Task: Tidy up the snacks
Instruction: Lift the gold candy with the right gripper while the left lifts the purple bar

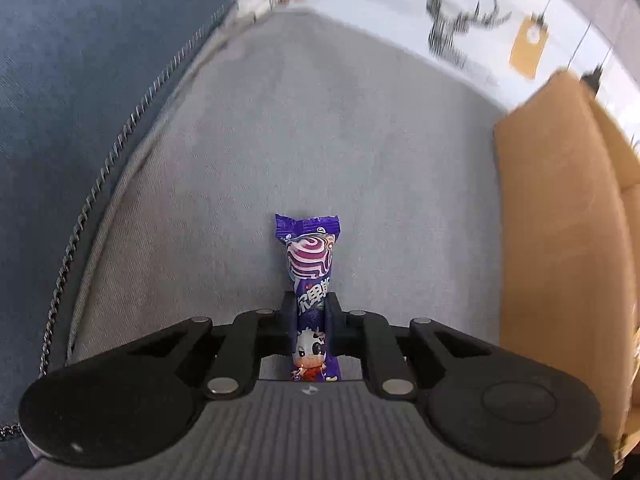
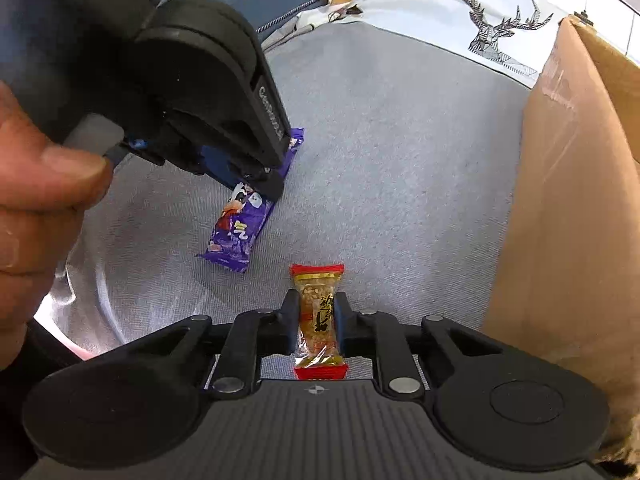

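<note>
My left gripper (image 1: 313, 304) is shut on a purple candy packet (image 1: 310, 264) with a swirl lollipop and a cartoon cow printed on it, held just above the grey sofa seat (image 1: 320, 128). The right wrist view shows this left gripper (image 2: 264, 184) from the side, gripping the purple packet (image 2: 240, 228) low over the cushion. My right gripper (image 2: 318, 304) is shut on a clear peanut-brittle snack (image 2: 318, 312) with red ends. Both snacks stick out forward past the fingertips.
A brown cardboard box (image 1: 560, 220) stands on the seat at the right; it also shows in the right wrist view (image 2: 568, 200). A white deer-print cushion (image 2: 492, 36) leans at the back. A blue cushion with a zipper (image 1: 80, 80) lies at the left.
</note>
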The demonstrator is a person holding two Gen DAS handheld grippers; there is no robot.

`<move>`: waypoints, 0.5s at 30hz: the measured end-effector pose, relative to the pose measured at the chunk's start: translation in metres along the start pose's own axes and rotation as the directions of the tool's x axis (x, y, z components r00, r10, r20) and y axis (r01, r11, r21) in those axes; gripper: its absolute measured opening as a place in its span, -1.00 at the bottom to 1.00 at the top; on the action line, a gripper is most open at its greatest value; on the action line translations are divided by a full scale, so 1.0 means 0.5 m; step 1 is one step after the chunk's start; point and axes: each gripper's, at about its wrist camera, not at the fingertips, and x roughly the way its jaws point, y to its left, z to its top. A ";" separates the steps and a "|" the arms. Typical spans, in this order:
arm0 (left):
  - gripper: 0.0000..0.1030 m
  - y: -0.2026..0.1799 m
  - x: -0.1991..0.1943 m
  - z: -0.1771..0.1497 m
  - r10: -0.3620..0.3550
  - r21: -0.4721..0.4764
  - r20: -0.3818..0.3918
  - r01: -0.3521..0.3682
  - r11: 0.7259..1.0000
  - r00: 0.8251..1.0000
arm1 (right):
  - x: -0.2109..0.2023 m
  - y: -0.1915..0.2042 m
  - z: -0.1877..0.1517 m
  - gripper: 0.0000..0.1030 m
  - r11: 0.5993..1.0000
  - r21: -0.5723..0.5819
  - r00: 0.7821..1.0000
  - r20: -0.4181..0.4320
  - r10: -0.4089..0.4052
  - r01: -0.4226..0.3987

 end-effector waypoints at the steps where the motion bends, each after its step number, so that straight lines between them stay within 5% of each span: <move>1: -0.74 0.001 -0.010 0.001 -0.015 -0.007 0.027 0.015 1.000 1.000 | -0.011 0.000 -0.003 -0.65 1.000 0.002 1.000 0.014 0.001 -0.001; 8: -0.74 -0.002 -0.071 -0.006 -0.095 -0.054 0.180 0.106 0.993 0.979 | -0.112 0.000 0.000 -0.65 1.000 -0.018 0.978 0.208 -0.003 0.007; 15: -0.74 -0.025 -0.139 -0.015 -0.142 -0.040 0.306 0.162 0.986 0.941 | -0.272 -0.052 0.016 -0.65 1.000 -0.008 0.906 0.424 0.007 -0.005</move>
